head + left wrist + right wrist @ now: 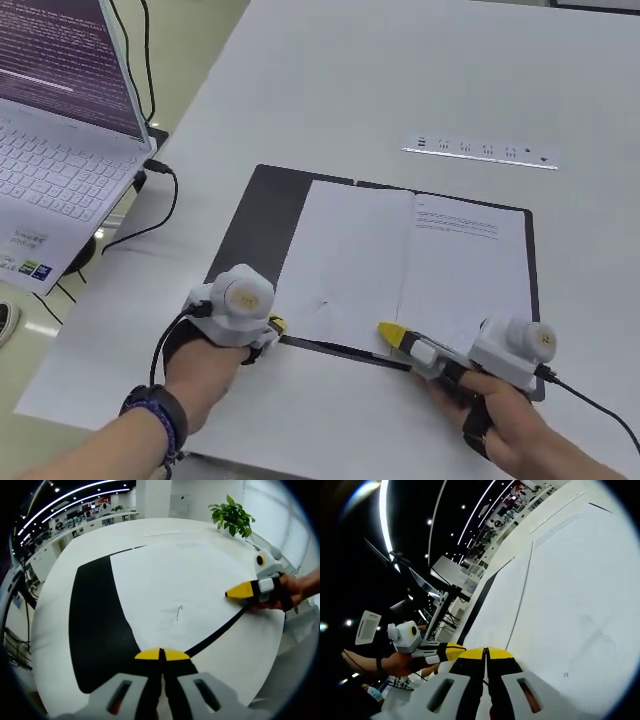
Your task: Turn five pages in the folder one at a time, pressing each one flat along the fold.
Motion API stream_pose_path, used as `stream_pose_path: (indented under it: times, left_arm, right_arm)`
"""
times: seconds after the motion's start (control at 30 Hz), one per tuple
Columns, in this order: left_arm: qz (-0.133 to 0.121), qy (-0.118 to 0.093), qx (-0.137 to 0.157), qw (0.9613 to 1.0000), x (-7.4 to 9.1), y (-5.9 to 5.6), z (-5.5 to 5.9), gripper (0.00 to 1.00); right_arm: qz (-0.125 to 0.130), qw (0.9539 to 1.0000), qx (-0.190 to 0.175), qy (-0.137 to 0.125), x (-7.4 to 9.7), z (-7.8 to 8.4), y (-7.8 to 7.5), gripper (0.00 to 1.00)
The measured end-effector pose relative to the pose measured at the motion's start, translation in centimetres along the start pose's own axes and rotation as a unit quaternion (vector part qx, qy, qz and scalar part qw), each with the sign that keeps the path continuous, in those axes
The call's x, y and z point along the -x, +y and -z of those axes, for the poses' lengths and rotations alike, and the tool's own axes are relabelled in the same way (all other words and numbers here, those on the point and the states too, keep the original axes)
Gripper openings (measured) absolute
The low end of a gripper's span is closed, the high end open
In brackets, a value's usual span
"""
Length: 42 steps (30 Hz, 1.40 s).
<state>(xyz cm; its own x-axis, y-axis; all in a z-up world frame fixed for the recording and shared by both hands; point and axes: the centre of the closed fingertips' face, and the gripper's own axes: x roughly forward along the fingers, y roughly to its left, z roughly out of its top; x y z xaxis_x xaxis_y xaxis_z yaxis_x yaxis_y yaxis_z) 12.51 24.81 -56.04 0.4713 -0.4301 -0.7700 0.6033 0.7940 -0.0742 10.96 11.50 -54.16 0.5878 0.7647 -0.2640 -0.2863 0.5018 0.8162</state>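
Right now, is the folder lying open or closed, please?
Open: the folder lies spread flat, its white pages facing up.

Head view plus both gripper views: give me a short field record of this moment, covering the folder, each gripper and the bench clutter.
Folder: black folder lying open on white table; left white page blank, right page with printed lines at its top
Left gripper: jaws shut, yellow tips at the folder's near edge, by the bare black cover
Right gripper: jaws shut, yellow tips at the near edge of the pages, beside the fold
Bench clutter: white laptop, open; white power strip
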Motion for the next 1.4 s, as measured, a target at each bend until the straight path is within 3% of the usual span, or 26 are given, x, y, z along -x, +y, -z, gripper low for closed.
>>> stream_pose_path:
  times: [0.47,0.83,0.97,1.17,1.4]
  left_arm:
    - [0.0,0.002,-0.005,1.0,0.0,0.0,0.0,0.0]
    - [-0.003,0.003,0.001,1.0,0.0,0.0,0.0,0.0]
    - [-0.002,0.009,0.023,0.9997,0.0,-0.1,-0.1,0.0]
    - [0.011,0.023,0.015,0.9995,0.1,-0.7,-0.1,0.08]
    - [0.023,0.03,0.017,0.9991,0.4,-2.3,-0.1,0.29]
  right_arm:
    - [-0.002,1.0,-0.002,0.006,0.6,0.9,0.3,0.0]
    - [0.003,0.9997,-0.025,-0.008,0.6,0.6,0.2,0.0]
    - [0.007,0.9996,-0.025,-0.008,0.7,0.5,0.4,0.0]
    - [0.014,0.9994,-0.027,-0.017,0.9,0.0,0.9,0.06]
    - [0.026,0.9991,-0.01,-0.031,1.9,-1.1,1.2,0.21]
